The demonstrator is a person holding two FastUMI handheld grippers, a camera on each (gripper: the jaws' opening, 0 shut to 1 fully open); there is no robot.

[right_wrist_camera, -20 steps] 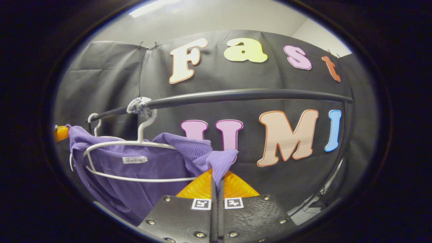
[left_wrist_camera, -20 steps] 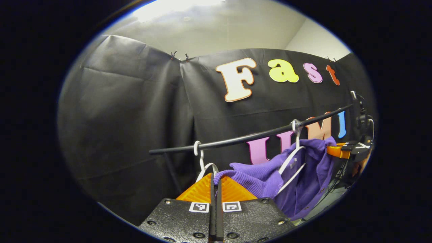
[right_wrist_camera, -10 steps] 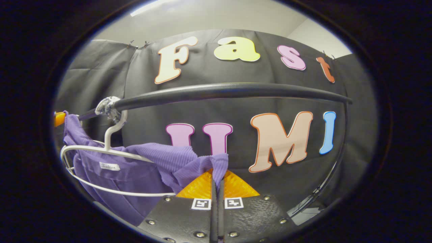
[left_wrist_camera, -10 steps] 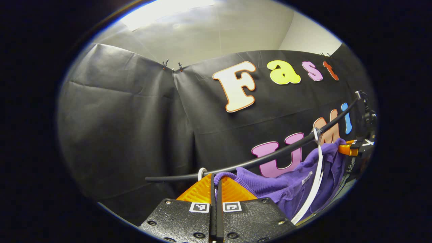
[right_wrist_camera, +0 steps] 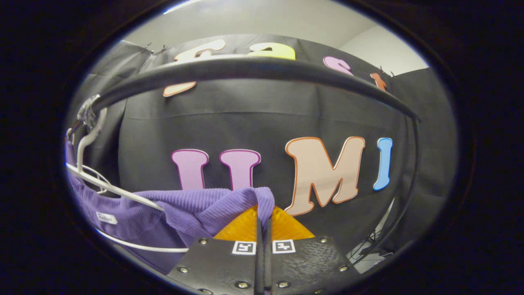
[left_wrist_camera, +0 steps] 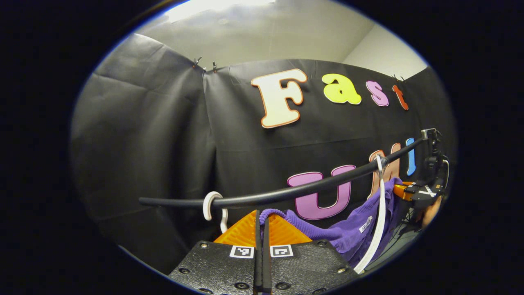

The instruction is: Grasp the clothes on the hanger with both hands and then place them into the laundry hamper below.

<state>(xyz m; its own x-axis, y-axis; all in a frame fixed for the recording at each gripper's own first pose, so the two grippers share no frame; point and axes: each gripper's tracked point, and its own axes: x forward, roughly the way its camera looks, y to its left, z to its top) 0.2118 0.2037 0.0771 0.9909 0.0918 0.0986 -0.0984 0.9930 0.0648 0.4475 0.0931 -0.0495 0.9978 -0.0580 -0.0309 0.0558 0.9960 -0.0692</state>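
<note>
In the left gripper view, the left gripper (left_wrist_camera: 262,223) sits at six o'clock with its fingers pressed together, pinching a fold of the purple garment (left_wrist_camera: 348,233) between them. From the pinch the cloth runs toward four o'clock, draped around a white hanger (left_wrist_camera: 378,213) whose hook sits on the black rail (left_wrist_camera: 286,192). A second white hanger hook (left_wrist_camera: 209,205) hangs on the rail at about seven o'clock, just beside the gripper's tips. At three o'clock, past the garment's far edge, the other gripper (left_wrist_camera: 417,190) shows small, touching the cloth.

In the right gripper view, the right gripper (right_wrist_camera: 264,225) also sits at six o'clock, fingers closed on a purple fold of the garment (right_wrist_camera: 163,213). The cloth spreads toward eight o'clock, where the white hanger (right_wrist_camera: 106,186) threads through it and hooks onto the rail (right_wrist_camera: 245,69), which arcs overhead from nine to two o'clock. A small white label on the garment is too small to read.
</note>
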